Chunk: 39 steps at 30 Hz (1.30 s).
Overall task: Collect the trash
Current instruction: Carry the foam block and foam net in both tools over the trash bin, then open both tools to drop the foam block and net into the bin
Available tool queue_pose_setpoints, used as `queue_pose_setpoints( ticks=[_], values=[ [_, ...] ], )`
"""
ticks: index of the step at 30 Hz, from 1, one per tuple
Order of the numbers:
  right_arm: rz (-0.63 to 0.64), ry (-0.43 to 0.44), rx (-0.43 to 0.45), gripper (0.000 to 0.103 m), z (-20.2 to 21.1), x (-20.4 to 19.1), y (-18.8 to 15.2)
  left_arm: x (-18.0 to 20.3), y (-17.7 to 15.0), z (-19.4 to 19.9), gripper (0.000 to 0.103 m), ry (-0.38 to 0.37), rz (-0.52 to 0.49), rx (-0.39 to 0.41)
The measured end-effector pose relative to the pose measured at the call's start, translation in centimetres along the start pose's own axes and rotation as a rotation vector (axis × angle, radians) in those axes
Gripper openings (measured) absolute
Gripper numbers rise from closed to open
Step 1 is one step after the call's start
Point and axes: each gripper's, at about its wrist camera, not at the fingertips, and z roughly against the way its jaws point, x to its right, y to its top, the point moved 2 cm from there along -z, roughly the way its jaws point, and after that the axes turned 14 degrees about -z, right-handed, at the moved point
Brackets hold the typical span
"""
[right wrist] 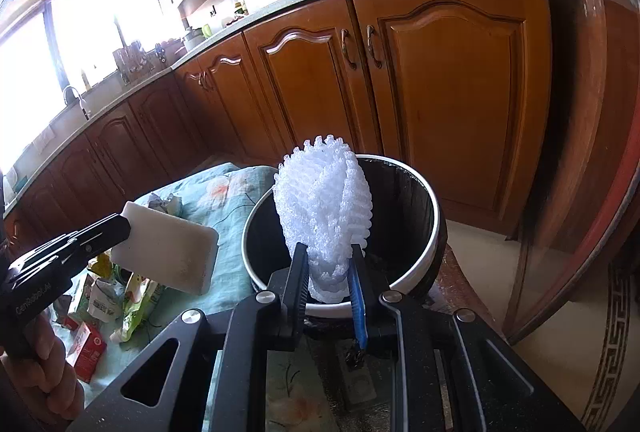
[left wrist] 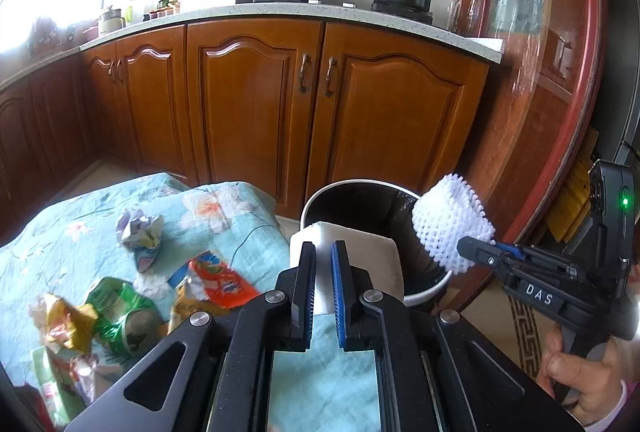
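Gripping a white foam net sleeve (right wrist: 325,216) by its lower end, the right tongs (right wrist: 329,272) are holding it upright over the near rim of the black-lined trash bin (right wrist: 434,232). The left tongs (left wrist: 323,274) are clamping a white foam block (left wrist: 360,252), which is hanging just left of the bin, partly over its left rim and partly over the floral cloth (left wrist: 60,240) covering the worktop.

Farther left on that cloth, more trash is waiting: a crumpled paper wad (left wrist: 138,230), an orange wrapper (left wrist: 218,278), a green packet (left wrist: 116,308) and a yellow wrapper (left wrist: 68,324).

Both loads are crowding toward one opening, so the pieces risk bumping each other. The sleeve is light and springy and sits near the rim; released there, it is likely to catch on the edge or bounce onto the floor. The block, dropped from where it hangs, could tip back onto the cloth.
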Motion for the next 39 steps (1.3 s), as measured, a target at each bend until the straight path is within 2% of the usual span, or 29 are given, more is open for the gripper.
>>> queue_pose_setpoints(
  ticks=[11, 20, 23, 25, 26, 27, 30, 33, 34, 36, 37, 39],
  values=[
    [-0.005, -0.029, -0.068, 0.019, -3.8, 2.0, 1.8, 0.8, 3.0, -8.1, 0.006, 0.013, 0.001, -0.056],
    [0.002, -0.044, -0.105, 0.019, -5.5, 2.6, 1.9, 1.8, 4.0, -11.6, 0.007, 0.014, -0.016, -0.082],
    [0.003, -0.046, -0.116, 0.023, -5.8, 2.8, 1.9, 2.0, 3.8, -12.2, 0.010, 0.013, -0.007, -0.098],
    [0.004, -0.050, -0.123, 0.024, -6.1, 2.8, 2.2, 2.2, 3.8, -12.8, 0.018, 0.005, 0.005, -0.123],
    [0.001, -0.050, -0.125, 0.031, -6.1, 2.8, 2.2, 2.0, 3.7, -12.9, 0.022, 0.011, 0.010, -0.128],
    [-0.001, -0.050, -0.125, 0.044, -6.1, 2.9, 2.3, 1.8, 3.6, -12.6, 0.031, 0.015, 0.014, -0.127],
    [-0.011, -0.041, -0.108, 0.063, -5.9, 2.9, 2.5, 1.9, 3.5, -11.8, 0.059, 0.039, 0.019, -0.111],
    [-0.029, -0.028, -0.093, 0.073, -5.2, 3.1, 2.4, 1.7, 3.0, -10.4, 0.065, 0.051, 0.020, -0.092],
    [-0.036, -0.023, -0.088, 0.075, -4.9, 3.2, 2.4, 1.6, 2.8, -10.0, 0.070, 0.058, 0.024, -0.091],
    [-0.051, -0.011, -0.075, 0.086, -4.4, 3.2, 2.1, 1.3, 2.1, -8.7, 0.076, 0.065, 0.035, -0.081],
    [-0.058, -0.005, -0.070, 0.089, -4.0, 3.1, 1.9, 1.2, 1.7, -8.1, 0.078, 0.068, 0.041, -0.077],
    [-0.071, 0.010, -0.061, 0.094, -3.3, 2.9, 1.4, 1.1, 0.8, -6.7, 0.079, 0.077, 0.052, -0.074]
  ],
)
